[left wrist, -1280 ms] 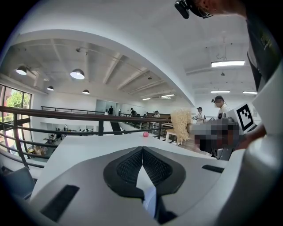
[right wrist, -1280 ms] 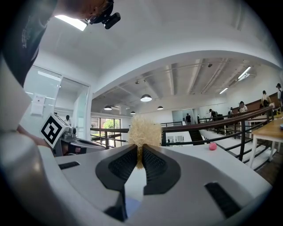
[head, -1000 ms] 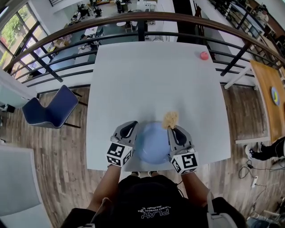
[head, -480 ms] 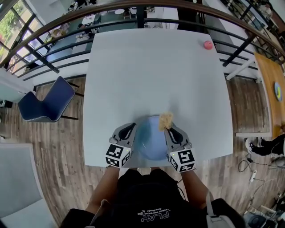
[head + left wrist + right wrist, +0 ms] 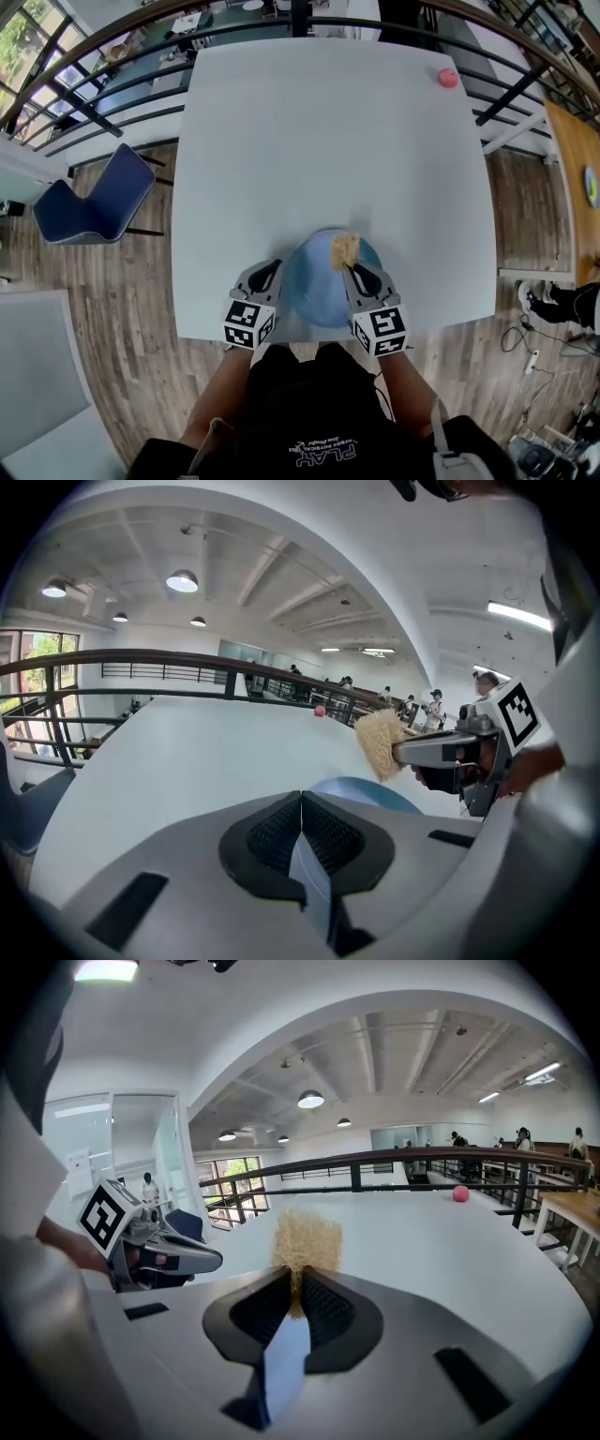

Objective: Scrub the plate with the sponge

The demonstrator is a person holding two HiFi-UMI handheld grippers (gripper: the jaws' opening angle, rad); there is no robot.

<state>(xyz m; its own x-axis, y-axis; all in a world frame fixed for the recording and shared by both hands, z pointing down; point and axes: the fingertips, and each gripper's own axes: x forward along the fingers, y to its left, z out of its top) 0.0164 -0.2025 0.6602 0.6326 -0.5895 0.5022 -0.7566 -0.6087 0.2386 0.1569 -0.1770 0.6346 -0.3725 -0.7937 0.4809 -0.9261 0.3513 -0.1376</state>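
- The white table fills most of the head view, and the work sits close to its near edge, right in front of the person.
- The blue plate lies between the two grippers, face up. I cannot tell whether it rests flat on the table or is held just above it.
- The left gripper is at the plate's left rim. Its jaws are pressed together with only a thin blue sliver between the pads, which I take to be that rim pinched and steadied.
- The right gripper comes in over the plate's right side, with its jaws clamped on the sponge.
- The tan, fibrous sponge sticks out past the right fingertips along the gripper's own line, over the far right part of the plate.
- Most of the plate's face lies to the left of the sponge and toward the person. The scrub therefore probably calls for the right gripper to lower the sponge and sweep it across toward the left gripper. The left one only has to hold.
- A small pink ball sits at the table's far right corner, well apart from all this.
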